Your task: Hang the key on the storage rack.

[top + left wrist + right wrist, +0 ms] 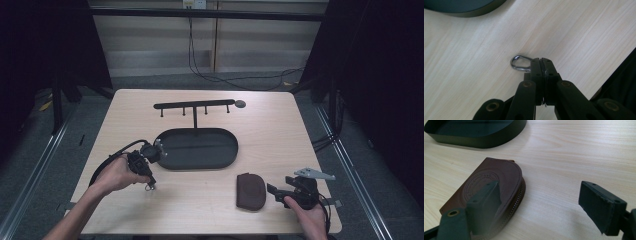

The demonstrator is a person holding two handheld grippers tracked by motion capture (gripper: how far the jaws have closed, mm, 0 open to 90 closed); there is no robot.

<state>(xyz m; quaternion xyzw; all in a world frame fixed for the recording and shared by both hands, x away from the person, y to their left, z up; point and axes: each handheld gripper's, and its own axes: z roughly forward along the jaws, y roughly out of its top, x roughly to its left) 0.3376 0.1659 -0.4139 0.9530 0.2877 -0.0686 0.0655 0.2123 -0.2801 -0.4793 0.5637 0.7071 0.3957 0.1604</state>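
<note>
the desk (280, 125) carries a dark oval tray (170, 161) with a peg rack (194, 105) at its far side. the left hand-held gripper (148, 184), just near-left of the tray, is clenched on a small silver clip (519, 63), its loop poking out sideways. the right hand-held gripper (541, 205) hangs released beside a brown pouch (499, 177).

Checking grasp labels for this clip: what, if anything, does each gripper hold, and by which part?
The left gripper is shut on a small metal carabiner clip, pinching one end of its loop. The right gripper is open and holds nothing; the brown leather pouch lies beside one jaw.
</note>
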